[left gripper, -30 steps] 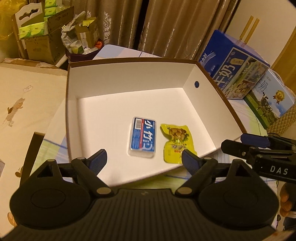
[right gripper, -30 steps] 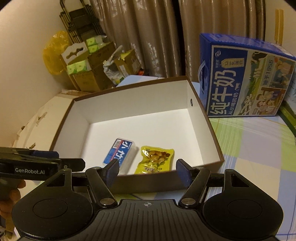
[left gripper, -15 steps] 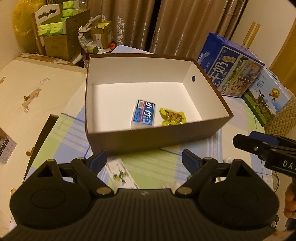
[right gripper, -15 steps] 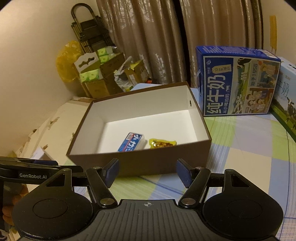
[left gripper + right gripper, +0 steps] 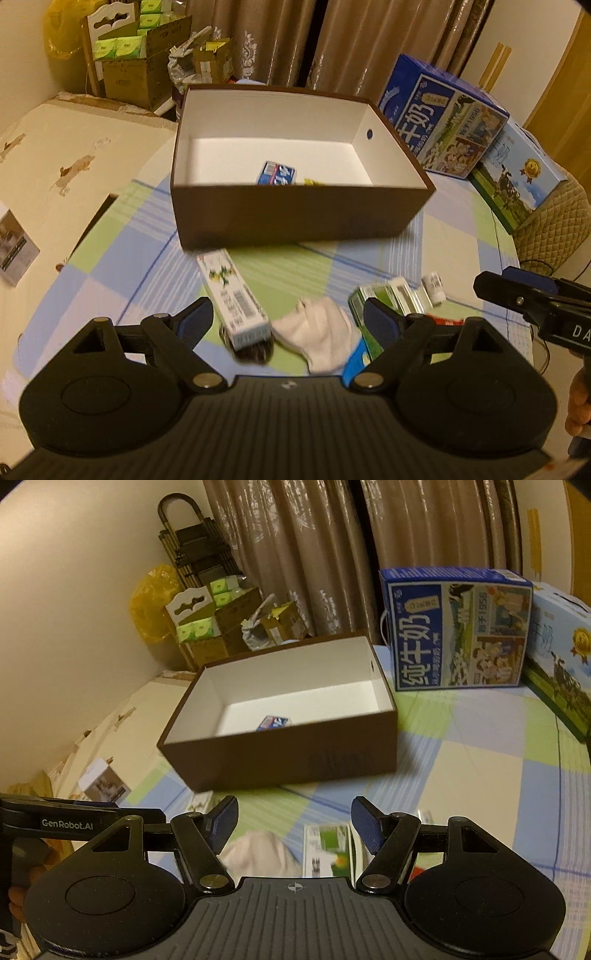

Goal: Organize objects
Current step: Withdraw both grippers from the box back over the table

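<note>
Your left gripper [image 5: 288,319] fingers wide, empty, your right gripper [image 5: 293,825] likewise, "GenRobot.AI" on its neighbour's arm, blue milk carton [image 5: 456,633] reading "纯牛奶", brown box [image 5: 295,753] ahead.

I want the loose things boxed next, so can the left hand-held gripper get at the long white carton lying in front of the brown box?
Probably yes. The left hand-held gripper is open and empty, and the long white carton lies in the open on the checked cloth, apart from the brown box; the white sock lies beside it.
</note>
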